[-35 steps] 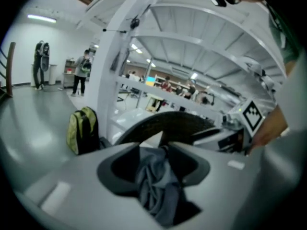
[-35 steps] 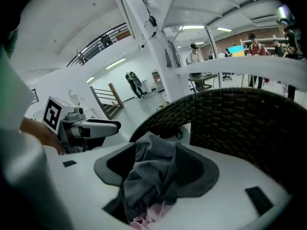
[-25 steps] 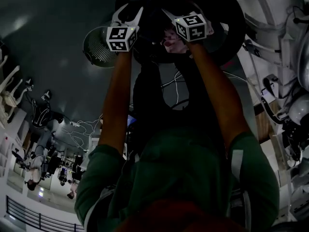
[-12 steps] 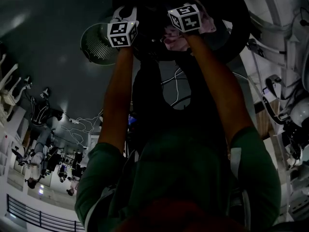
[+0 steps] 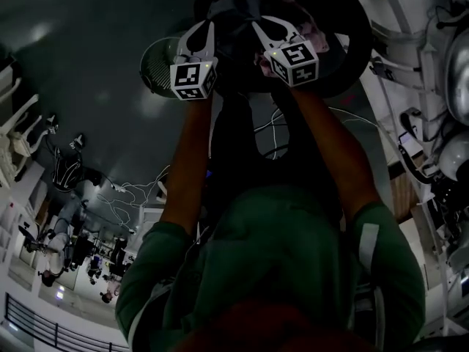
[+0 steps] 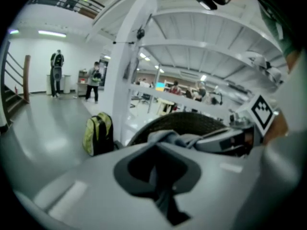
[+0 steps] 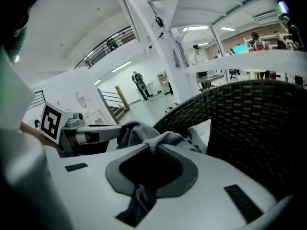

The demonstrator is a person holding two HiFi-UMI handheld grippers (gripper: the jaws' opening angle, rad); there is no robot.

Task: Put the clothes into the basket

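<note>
Wears a green top [image 5: 278,262], closest to the camera. Reaches both bare arms forward, with a white claw and its black-and-white marker cube in each hand. Pinches a soft grey cloth [image 6: 168,139] in the left claw [image 5: 205,29], clamped tight on a fold. Grips the same cloth in the right claw [image 5: 268,26]; has just been squeezing these jaws further shut, with the cloth bunched between them. Has the two claws side by side, close together, with the cloth running from one to the other over the near part of a big round dark woven basket [image 5: 344,64]. Shows some pale pink cloth [image 5: 314,34] in the basket beside the right claw. Further off, shows a yellow-green backpack [image 6: 98,133] by a white post [image 6: 120,85] and people [image 6: 57,73] standing far across the shiny floor [image 6: 43,128].
</note>
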